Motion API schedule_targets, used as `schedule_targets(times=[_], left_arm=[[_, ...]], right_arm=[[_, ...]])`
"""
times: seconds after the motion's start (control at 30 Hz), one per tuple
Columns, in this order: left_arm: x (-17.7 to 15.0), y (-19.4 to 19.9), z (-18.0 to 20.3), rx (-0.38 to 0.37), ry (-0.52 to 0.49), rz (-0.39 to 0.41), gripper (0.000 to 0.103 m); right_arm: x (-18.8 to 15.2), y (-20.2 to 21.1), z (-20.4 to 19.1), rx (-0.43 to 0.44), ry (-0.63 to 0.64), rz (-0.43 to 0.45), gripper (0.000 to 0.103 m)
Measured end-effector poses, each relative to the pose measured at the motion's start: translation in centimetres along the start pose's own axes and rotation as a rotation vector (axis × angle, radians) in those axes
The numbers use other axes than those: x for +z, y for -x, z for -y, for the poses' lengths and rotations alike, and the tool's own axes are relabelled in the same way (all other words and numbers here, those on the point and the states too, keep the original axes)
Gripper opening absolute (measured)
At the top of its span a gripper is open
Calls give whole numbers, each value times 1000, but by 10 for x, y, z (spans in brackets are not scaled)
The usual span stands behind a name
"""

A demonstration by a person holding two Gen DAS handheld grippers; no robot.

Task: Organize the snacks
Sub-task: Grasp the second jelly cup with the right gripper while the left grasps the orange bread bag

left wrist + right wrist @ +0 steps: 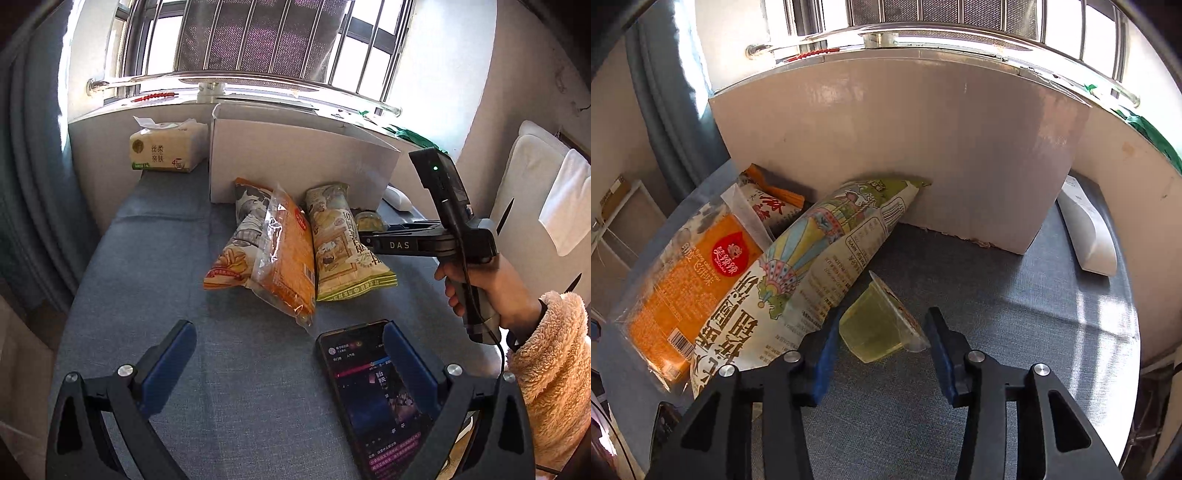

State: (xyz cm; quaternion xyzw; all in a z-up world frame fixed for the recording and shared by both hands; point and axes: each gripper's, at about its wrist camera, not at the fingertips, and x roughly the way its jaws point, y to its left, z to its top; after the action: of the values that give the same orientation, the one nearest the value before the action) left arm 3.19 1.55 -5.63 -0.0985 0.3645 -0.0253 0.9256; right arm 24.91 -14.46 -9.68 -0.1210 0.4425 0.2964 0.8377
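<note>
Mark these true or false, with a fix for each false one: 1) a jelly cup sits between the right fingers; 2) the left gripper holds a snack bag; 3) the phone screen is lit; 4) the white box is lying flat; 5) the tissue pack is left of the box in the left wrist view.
1) True: the jelly cup lies between the right gripper fingers.
2) False: the left gripper is open and empty.
3) True: the phone shows a lit display.
4) False: the white box stands upright behind the snack bags.
5) True: the tissue pack sits left of it.
</note>
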Motion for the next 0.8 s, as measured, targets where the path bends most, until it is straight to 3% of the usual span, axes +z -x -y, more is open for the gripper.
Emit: schedule_targets(times=[0.27, 0.3, 0.33, 0.5, 0.57, 0.7, 0.8], left_arm=[[16, -15, 1, 88, -76, -21, 103], [20, -19, 0, 87, -79, -30, 103], [24, -26, -2, 77, -74, -48, 103], [36, -57, -18, 21, 36, -127, 102], [38, -64, -21, -4, 55, -146, 97], [39, -73, -19, 19, 43, -162, 96], [41, -72, -18, 40, 51, -152, 75]], right_arm=[[-22, 51, 5, 99, -76, 94, 47], [-26, 58, 4, 107, -83, 103, 44], [-30, 65, 3, 121, -86, 114, 33], [-53, 77, 0, 164, -74, 102, 32], [-47, 64, 6, 201, -93, 99, 32], [-52, 69, 15, 231, -136, 122, 32], [-58, 80, 16, 245, -150, 141, 32]])
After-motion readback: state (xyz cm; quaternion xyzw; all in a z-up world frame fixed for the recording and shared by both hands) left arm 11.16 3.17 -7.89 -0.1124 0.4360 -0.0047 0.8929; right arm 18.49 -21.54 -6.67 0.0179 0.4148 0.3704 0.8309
